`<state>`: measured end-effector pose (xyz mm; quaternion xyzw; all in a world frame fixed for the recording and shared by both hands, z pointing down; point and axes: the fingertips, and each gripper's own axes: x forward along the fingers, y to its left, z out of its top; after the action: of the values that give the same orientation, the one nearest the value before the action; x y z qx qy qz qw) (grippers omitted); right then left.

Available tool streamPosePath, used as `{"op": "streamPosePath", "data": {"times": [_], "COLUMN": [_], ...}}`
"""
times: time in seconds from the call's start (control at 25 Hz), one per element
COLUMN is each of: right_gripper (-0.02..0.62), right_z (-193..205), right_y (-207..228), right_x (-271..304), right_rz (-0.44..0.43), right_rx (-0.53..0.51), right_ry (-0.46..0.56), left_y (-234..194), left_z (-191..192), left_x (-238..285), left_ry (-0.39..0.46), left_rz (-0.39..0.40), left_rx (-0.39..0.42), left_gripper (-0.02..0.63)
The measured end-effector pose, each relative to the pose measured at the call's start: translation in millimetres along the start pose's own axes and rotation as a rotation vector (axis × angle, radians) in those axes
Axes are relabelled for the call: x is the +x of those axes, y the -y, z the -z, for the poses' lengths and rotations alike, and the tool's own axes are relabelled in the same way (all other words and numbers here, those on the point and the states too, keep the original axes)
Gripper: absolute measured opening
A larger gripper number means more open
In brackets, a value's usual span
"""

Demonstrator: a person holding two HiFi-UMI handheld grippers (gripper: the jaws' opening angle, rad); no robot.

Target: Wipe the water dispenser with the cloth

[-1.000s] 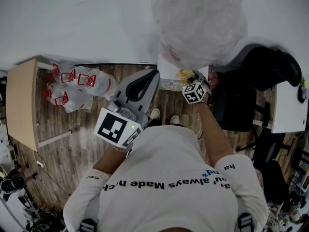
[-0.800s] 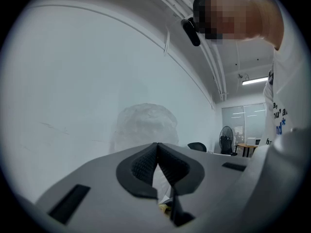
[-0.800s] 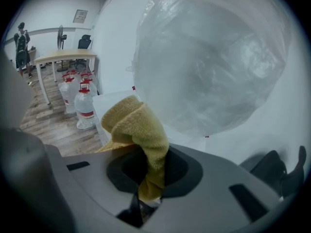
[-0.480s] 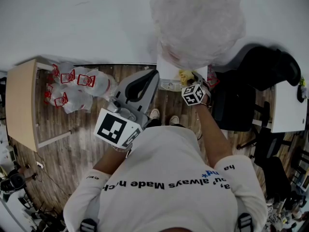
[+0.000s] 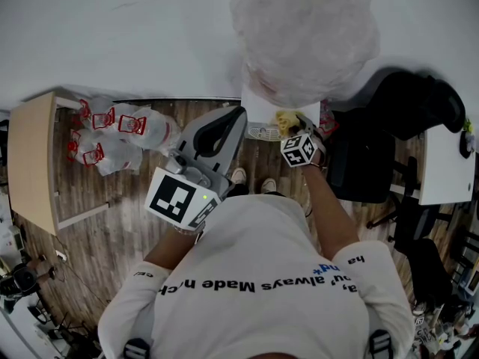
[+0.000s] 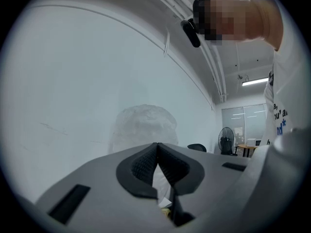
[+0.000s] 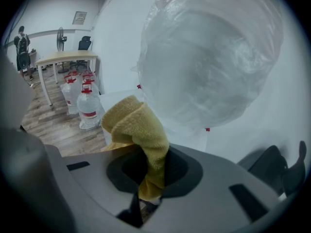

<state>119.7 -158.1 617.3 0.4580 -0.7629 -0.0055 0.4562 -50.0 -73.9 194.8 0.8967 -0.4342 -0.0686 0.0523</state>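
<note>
The water dispenser (image 5: 263,111) is a white cabinet against the wall, topped by a big bottle wrapped in clear plastic (image 5: 303,36) (image 7: 209,57) (image 6: 143,127). My right gripper (image 5: 296,126) (image 7: 153,171) is shut on a yellow cloth (image 7: 138,130) (image 5: 286,120), which sticks up past the jaws close to the dispenser's white top, just below the bottle. My left gripper (image 5: 228,126) (image 6: 157,161) is shut on nothing, held left of the dispenser and pointing toward the wall.
Several sealed water bottles with red labels (image 5: 120,133) (image 7: 82,101) stand on the wooden floor by a light wooden table (image 5: 34,155). A black office chair (image 5: 389,133) sits right of the dispenser. A white desk (image 5: 445,163) is further right.
The right gripper with the cloth has shifted slightly left and toward the dispenser's top. The left gripper has hardly moved.
</note>
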Motion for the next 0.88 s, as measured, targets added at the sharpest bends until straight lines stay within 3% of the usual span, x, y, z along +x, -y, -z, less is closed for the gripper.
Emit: {"op": "streamPosePath", "data": {"times": [0.88], "right_gripper": [0.061], "right_z": [11.3], "right_y": [-7.6], "right_x": [-10.9], "right_rz": [-0.039], "right_rx": [0.037], "right_ry": [-0.002], "left_y": [3.5], "left_z": [2.3], "left_x": [7.3], "left_ry": [0.002], "left_rz": [0.003], "left_rx": [-0.004], "left_gripper": [0.018]}}
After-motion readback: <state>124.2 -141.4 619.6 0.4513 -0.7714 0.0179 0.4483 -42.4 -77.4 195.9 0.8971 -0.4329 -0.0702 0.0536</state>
